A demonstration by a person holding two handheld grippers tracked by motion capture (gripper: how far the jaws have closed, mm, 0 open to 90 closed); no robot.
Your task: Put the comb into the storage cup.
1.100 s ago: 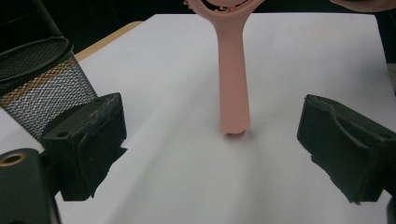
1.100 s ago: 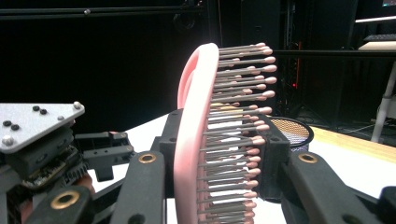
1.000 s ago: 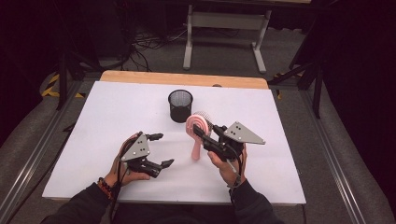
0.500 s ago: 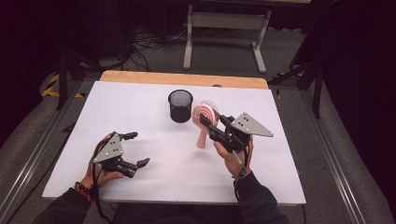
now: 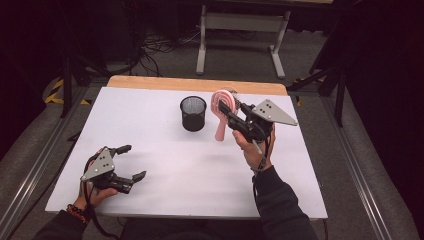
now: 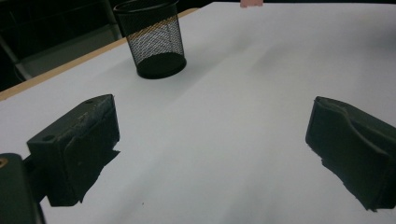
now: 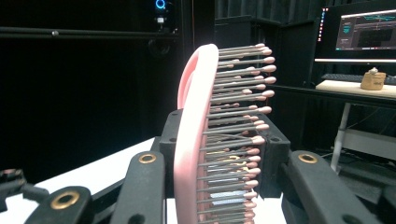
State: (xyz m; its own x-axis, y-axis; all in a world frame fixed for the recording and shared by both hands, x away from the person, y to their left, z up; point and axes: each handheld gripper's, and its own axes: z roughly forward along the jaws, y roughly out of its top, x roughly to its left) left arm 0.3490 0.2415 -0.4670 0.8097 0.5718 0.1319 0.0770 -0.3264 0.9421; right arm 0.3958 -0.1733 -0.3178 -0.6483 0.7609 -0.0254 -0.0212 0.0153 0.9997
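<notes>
Just right of the black mesh cup [image 5: 193, 113], a pink hairbrush [image 5: 223, 112] hangs above the white table [image 5: 150, 130], clamped in the right gripper [image 5: 231, 113], whose jaws are drawn in tight on either side of the brush head. Seen along that gripper's own jaws, the brush [image 7: 205, 140] stands between them with its bristles pointing to one side and its rounded head topmost. From the high view its long axis runs close to upright, handle end hanging down toward the table and tilted slightly toward the cup, head end up and away from the person.

Nearer the person than the cup and well off to its left, the left gripper [image 5: 131, 162] rests low over the table with its jaws spread wide and nothing between them; its own view looks across bare table to the cup [image 6: 152, 39].

Risk lies in the grip and the target. Holding the brush by its bristled head could let it pivot or slip, judging by the springy pins under one pad. If the cup is where it is bound, the light mesh could tip or skid should the handle strike the rim rather than drop cleanly inside, and no hand steadies it.
</notes>
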